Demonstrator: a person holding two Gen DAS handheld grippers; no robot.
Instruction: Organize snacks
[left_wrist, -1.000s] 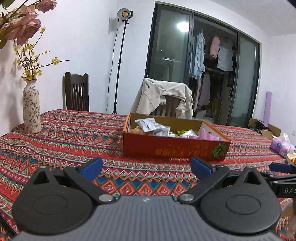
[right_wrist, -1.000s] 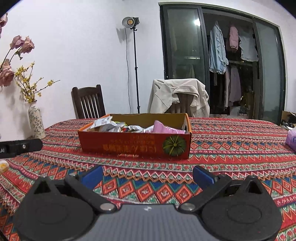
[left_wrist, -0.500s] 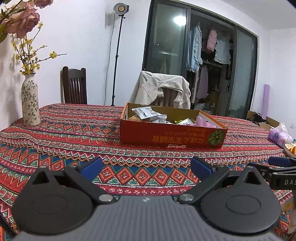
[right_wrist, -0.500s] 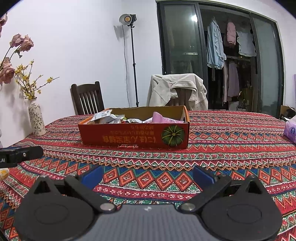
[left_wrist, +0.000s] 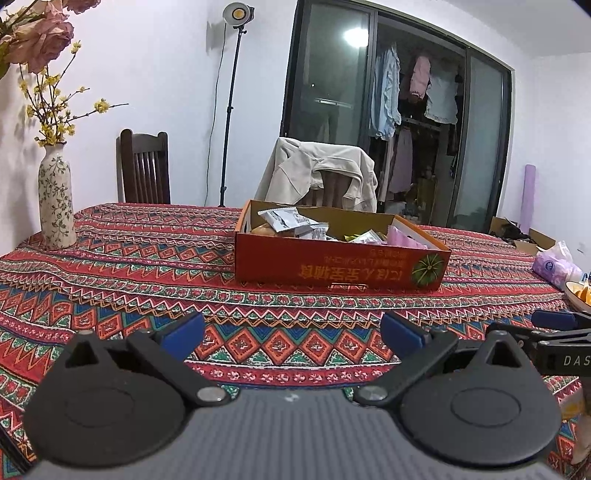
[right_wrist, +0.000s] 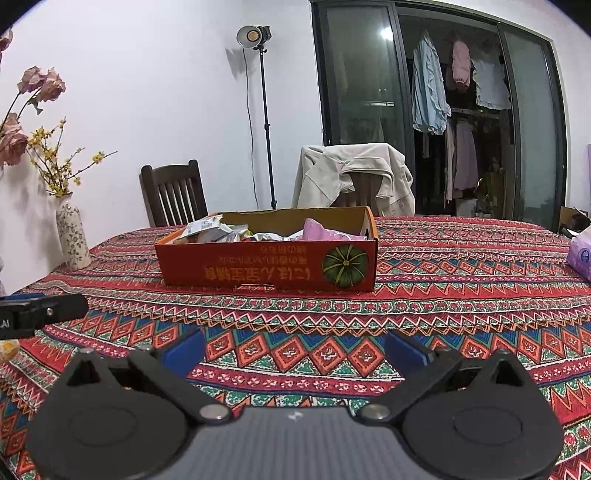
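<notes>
1. Centrally, the orange cardboard box (left_wrist: 341, 264) sits on the patterned tablecloth (left_wrist: 129, 273), toward the far half of the table.
2. Snack packets (left_wrist: 291, 223) lie piled inside the box; a pink packet (right_wrist: 325, 229) rests at its right end.
3. Left gripper (left_wrist: 291, 332): fingers spread apart, holding nothing, near edge of the table, well apart from the box.
4. Right gripper (right_wrist: 293, 349): fingers spread apart, holding nothing, likewise short of the box.
5. A flower vase (left_wrist: 55, 206) stands far left; a purple tissue pack (right_wrist: 580, 256) lies at the right.
6. A jacket-draped chair (right_wrist: 356, 179) stands beyond the table.
</notes>
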